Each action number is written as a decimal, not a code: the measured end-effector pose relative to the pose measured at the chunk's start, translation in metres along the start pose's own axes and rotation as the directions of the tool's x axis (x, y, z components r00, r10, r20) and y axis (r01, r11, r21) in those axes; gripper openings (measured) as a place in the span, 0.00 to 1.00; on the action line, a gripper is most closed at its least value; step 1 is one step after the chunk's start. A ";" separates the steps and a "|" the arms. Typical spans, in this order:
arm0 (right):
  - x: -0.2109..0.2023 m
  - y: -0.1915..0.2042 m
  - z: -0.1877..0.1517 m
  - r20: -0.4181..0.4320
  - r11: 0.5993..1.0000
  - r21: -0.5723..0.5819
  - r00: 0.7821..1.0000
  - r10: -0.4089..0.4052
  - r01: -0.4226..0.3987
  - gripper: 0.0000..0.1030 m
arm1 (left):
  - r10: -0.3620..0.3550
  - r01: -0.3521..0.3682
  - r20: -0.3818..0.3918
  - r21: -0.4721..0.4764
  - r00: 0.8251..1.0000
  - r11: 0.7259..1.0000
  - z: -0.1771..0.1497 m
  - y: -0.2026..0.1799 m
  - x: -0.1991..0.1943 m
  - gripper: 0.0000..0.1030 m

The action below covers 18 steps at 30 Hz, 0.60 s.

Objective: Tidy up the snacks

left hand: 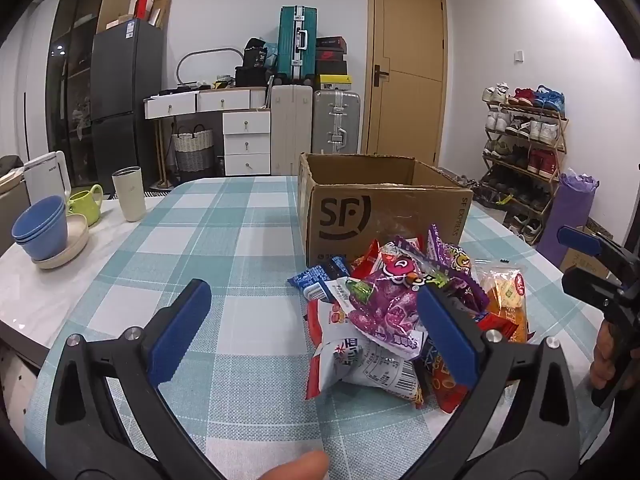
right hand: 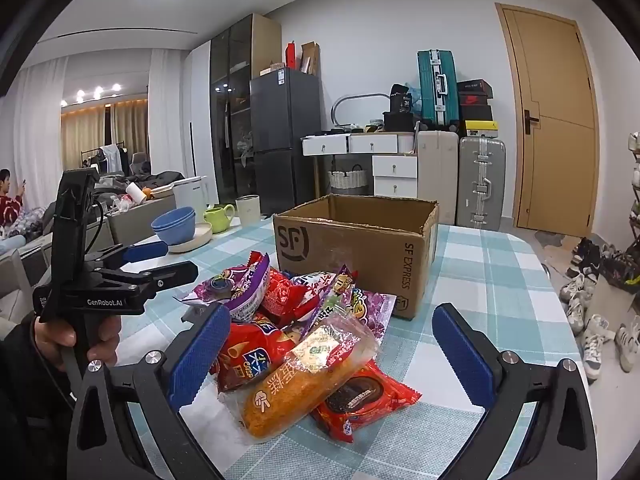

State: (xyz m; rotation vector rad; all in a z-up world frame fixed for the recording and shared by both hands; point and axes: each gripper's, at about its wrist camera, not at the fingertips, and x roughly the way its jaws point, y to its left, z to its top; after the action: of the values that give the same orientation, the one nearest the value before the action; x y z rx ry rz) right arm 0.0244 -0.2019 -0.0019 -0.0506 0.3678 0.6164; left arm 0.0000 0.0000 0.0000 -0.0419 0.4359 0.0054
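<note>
My left gripper [left hand: 316, 336] and right gripper [right hand: 328, 356] both hover with fingers spread wide and nothing between the pads. The snack pile [left hand: 404, 316] lies on the checked bench [left hand: 224, 240], just in front of the open cardboard box [left hand: 380, 204], its nearest packets almost touching the box's front wall.

These packets look light, puffed with air and crinkly, so I expect them to slide on each other and slip from a shallow pinch. I would take one by a sealed end or across its flat middle, gently, since chips inside may crush. The long orange bread roll [right hand: 304, 380] in clear wrap looks soft and would squash; it lies on top and nearest my right fingers, an easy first pick. The red cookie packet [right hand: 360, 404] beneath it looks flatter and firmer.

Counts: one box, one pile of roughly ten packets, though overlaps hide some. At the bench's far left stand stacked blue bowls [left hand: 38, 228], one green mug [left hand: 86, 204] and one pale tumbler [left hand: 129, 194].
</note>
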 end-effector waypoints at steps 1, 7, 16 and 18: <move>0.000 0.000 0.000 -0.003 1.000 0.000 1.000 -0.001 0.001 1.00 | -0.008 0.008 0.006 -0.013 1.000 1.000 0.000 0.000 0.000 1.00; 0.003 -0.001 0.001 -0.001 1.000 -0.005 1.000 -0.007 0.007 1.00 | -0.004 0.005 0.007 -0.014 1.000 1.000 -0.001 0.001 -0.002 1.00; 0.000 0.000 0.000 0.001 1.000 -0.007 1.000 0.000 0.000 1.00 | -0.008 0.008 -0.001 -0.013 1.000 1.000 -0.003 0.003 0.002 1.00; 0.000 0.000 0.000 0.001 1.000 -0.007 1.000 0.000 0.000 1.00 | -0.006 0.006 -0.001 -0.013 1.000 1.000 -0.003 0.003 0.003 1.00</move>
State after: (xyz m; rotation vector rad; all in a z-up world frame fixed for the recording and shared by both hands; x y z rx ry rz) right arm 0.0245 -0.2017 -0.0020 -0.0568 0.3644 0.6177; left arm 0.0013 0.0032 -0.0037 -0.0560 0.4372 0.0019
